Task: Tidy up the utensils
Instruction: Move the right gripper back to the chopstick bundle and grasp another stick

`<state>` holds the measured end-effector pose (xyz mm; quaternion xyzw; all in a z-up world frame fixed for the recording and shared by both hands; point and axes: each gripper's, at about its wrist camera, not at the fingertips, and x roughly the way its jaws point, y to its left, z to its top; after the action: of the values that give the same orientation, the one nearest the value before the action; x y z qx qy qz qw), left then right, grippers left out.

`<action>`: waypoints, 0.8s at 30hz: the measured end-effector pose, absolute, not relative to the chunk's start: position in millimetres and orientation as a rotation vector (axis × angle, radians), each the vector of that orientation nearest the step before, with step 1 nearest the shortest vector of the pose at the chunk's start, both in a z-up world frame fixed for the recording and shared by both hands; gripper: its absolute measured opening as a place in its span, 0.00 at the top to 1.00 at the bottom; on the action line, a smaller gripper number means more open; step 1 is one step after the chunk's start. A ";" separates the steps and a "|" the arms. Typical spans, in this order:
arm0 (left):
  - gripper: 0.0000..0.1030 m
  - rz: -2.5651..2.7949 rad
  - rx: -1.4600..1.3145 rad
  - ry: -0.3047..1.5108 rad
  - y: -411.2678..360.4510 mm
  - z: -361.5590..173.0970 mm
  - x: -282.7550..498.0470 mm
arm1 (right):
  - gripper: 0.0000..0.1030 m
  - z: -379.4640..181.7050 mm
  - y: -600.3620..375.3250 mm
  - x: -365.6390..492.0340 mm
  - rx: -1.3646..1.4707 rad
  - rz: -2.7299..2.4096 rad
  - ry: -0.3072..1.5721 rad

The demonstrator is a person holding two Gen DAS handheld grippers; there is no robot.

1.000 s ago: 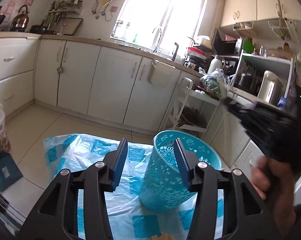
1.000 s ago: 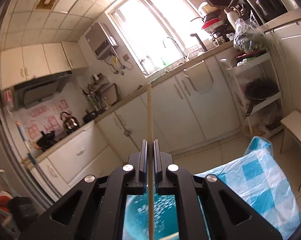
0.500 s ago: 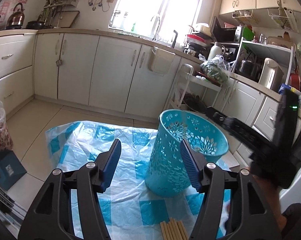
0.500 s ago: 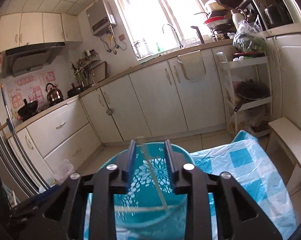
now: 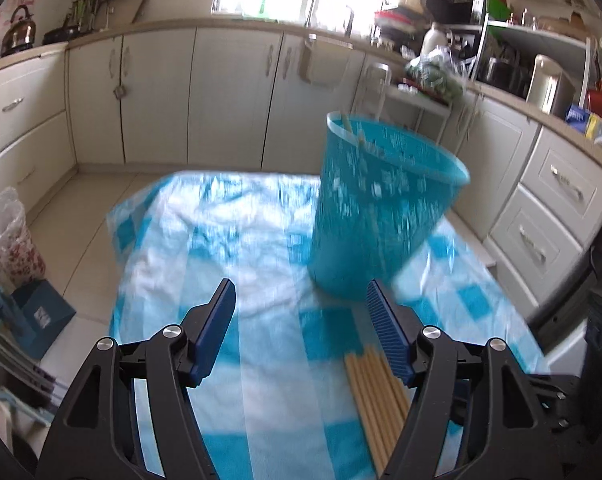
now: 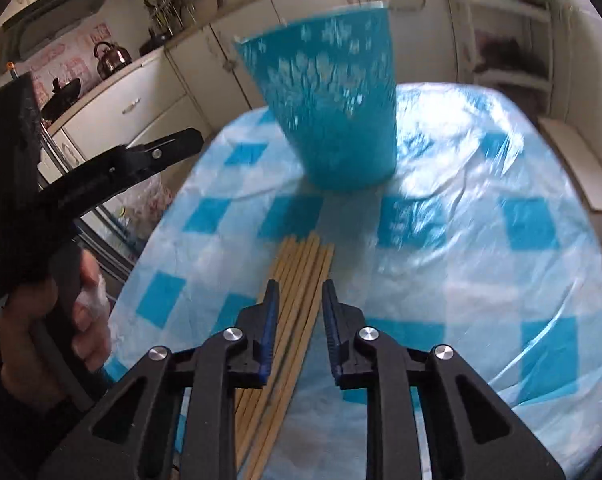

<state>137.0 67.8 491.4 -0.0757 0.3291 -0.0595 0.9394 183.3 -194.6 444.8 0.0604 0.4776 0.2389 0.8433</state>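
The right claw [image 6: 299,300] hangs partly open and empty over the bundle of pale wooden chopsticks [image 6: 297,280] on the blue-checked plastic-covered counter [image 6: 481,240] — the next pick, I judge, needs one stick singled out. The left claw [image 5: 301,320] gapes wide, holding nothing. Beyond the bundle, the perforated turquoise plastic basket [image 5: 381,208] holds at least one stick (blurred).

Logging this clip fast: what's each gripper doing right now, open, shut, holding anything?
Left gripper: jaws wide open, holding nothing.
Right gripper: jaws partly open, empty, above the chopsticks on the table.
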 end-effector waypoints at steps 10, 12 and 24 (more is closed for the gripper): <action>0.36 -0.111 -0.114 0.820 55.9 455.5 121.7 | 0.87 418.2 -193.9 188.5 0.097 0.500 1.075; 0.36 -0.117 -0.097 0.841 51.0 451.1 122.0 | 0.87 416.5 -200.1 189.3 0.151 0.521 1.087; 0.36 -0.106 -0.006 0.952 27.2 425.9 131.5 | 0.88 420.7 -206.5 188.3 0.188 0.531 1.076</action>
<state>131.5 27.2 425.9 -0.0029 0.4579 -0.0508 0.8876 188.3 -206.5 420.7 0.0883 0.5056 0.2494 0.8212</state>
